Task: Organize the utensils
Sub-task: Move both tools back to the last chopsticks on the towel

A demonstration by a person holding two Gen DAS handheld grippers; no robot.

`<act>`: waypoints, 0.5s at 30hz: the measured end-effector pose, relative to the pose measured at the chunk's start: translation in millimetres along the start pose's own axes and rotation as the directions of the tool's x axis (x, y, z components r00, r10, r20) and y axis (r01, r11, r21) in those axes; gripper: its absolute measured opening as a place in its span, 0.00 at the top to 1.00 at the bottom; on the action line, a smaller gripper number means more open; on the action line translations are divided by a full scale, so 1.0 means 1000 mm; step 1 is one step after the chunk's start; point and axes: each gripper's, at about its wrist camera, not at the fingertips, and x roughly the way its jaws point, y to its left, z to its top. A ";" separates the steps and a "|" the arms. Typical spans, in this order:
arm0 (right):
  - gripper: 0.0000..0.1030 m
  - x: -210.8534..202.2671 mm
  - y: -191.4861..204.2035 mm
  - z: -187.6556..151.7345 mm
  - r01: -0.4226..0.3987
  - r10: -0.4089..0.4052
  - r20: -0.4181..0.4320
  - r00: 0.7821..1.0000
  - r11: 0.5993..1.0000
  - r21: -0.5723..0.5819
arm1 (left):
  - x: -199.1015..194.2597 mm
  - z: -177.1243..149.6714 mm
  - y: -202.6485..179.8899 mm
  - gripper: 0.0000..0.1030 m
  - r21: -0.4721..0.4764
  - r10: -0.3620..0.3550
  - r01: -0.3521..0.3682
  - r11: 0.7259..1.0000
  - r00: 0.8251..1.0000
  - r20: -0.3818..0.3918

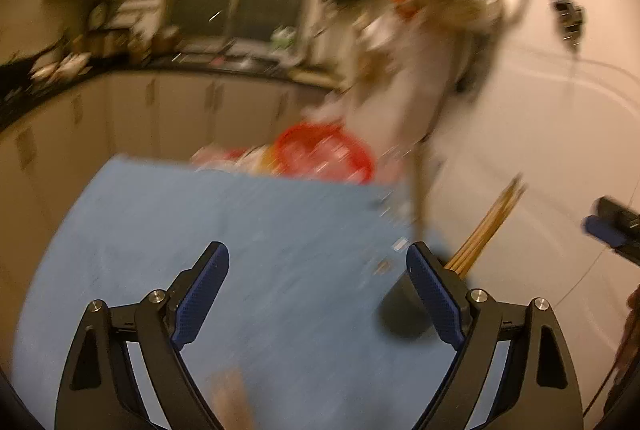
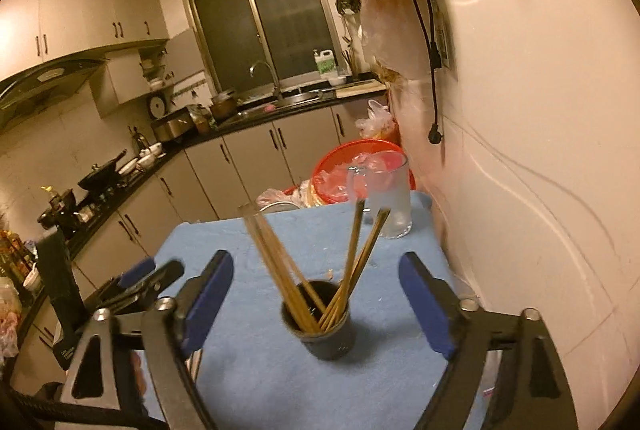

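— What's in the dark cup [image 2: 325, 326]?

— Wooden chopsticks [image 2: 340, 270], a whole bundle standing up and splaying out to both sides. The cup sits on the blue cloth [image 2: 256, 370] over the table, right between the spread fingers of the right gripper [image 2: 318, 294], which holds nothing.

— And the glass mug [image 2: 390, 198]?

— At the far edge of the cloth by the wall, frosted; I can't tell if anything's in it. Behind it is a red basin [image 2: 352, 166] with crumpled plastic inside.

— Does the left camera show the same?

— It's badly smeared. The left gripper [image 1: 318, 286] is wide apart and empty too. The cup [image 1: 400, 306] is half hidden behind its right finger, with chopsticks [image 1: 486, 226] poking out past it. The basin [image 1: 326, 154] is a red blur, and I can't make out the mug there. The right gripper [image 1: 612, 228] shows at the edge.
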 end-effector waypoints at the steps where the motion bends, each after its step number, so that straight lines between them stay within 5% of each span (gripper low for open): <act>1: 0.07 -0.002 0.002 -0.006 -0.009 0.009 -0.002 1.000 1.000 0.005 | -0.005 -0.011 0.013 0.13 -0.018 0.020 -0.020 1.000 0.999 -0.025; 9: 0.07 0.020 0.028 -0.071 -0.075 0.072 -0.111 0.991 0.997 -0.027 | -0.034 -0.096 0.095 0.13 -0.134 0.129 -0.153 0.979 0.976 -0.177; 15: 0.07 0.050 0.052 -0.106 -0.123 0.111 -0.212 0.971 0.992 -0.042 | -0.038 -0.111 0.101 0.13 -0.110 0.139 -0.166 0.980 0.966 -0.217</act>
